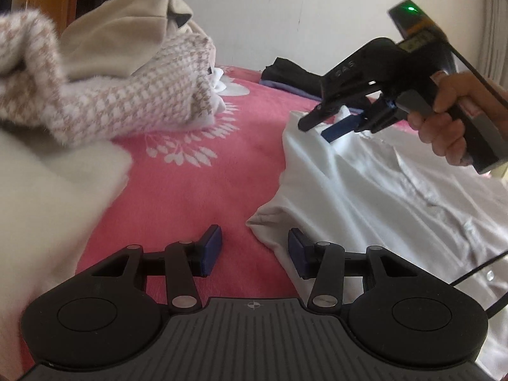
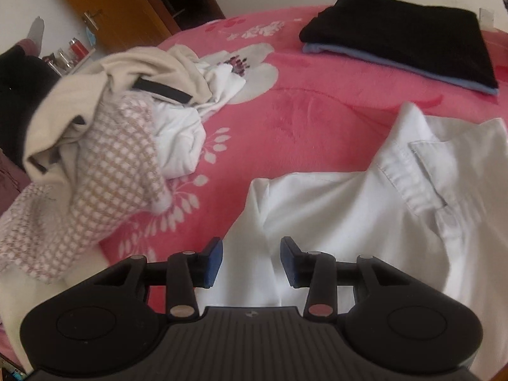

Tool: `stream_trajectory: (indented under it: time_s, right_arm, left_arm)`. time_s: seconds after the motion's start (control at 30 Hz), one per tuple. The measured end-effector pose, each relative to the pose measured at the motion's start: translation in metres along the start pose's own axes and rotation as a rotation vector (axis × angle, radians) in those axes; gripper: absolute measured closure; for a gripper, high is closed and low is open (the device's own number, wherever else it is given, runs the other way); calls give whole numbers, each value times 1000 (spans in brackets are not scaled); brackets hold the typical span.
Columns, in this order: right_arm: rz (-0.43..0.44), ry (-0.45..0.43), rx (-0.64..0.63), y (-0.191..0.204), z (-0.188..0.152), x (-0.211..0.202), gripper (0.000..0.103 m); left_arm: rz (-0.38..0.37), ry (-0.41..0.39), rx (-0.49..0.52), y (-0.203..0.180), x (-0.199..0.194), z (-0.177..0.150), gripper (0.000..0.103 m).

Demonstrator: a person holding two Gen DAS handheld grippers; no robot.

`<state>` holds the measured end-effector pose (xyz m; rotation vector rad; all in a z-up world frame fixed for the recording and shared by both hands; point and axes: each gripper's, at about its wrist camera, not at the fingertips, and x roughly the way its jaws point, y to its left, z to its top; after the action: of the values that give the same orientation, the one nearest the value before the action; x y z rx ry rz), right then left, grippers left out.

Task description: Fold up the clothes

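A white cotton button-front shirt (image 2: 358,209) lies spread on the pink floral fleece bed cover (image 2: 285,111), collar toward the far side and a corner of its hem or sleeve puckered at the near left edge (image 1: 263,219). In the left wrist view it fills the right half of the bed (image 1: 381,190).

The left claw (image 1: 254,247) hovers low over that puckered edge with its blue pads set wide apart; the right pad (image 1: 298,250) sits over the white cloth and the left pad (image 1: 211,247) over bare pink cover. It has hold of nothing.

The right claw (image 2: 250,255), seen from its own camera, is likewise spread wide and empty, poised above the shirt's shoulder area, with one pad (image 2: 214,260) at the shirt's edge. In the left wrist view the same claw (image 1: 320,125) hangs above the shirt's far corner, gripped by a person's hand (image 1: 441,127); a green light glows on top of its handle.

To the left sits a heap of unfolded clothes: a pink-and-white houndstooth knit garment (image 2: 111,171), a cream fleece garment with a dark strap (image 2: 104,76) and a crumpled white piece (image 2: 181,136).

At the far right corner of the bed rests a folded black garment (image 2: 403,38) stacked on a folded light-blue one (image 2: 381,60).

Beyond the bed a wooden door (image 2: 114,3) stands against a pale wall.
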<state>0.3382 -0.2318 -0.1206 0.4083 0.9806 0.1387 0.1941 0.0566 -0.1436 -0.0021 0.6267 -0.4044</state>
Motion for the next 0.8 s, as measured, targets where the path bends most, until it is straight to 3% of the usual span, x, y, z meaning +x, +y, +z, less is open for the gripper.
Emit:
stream_trajectory:
  time_s: [0.1,0.17,0.43,0.6,0.63,0.8]
  right_arm:
    - [14,7,-36,0,-5,5,96]
    - [15,-11,-40,-3,-7,5,103]
    - [26,-82,10,-22,-9,8,103]
    - [28,-73,70,-27,-8,10,95]
    - [27,-96,80,-27,-9,4,89]
    - [79,-136,23,-17,-17,-32,88]
  left_arm:
    - [29,-11,10,-3,1,0,64]
    - [45,-13,1,-1,2,0,66]
    - [57,-12,-26,3,1,1,70]
    - [77,-22,-48,7,-4,1,69]
    - [85,-25,-55,8,-5,2,69]
    - [121,-24,-135,23,-4,4,70]
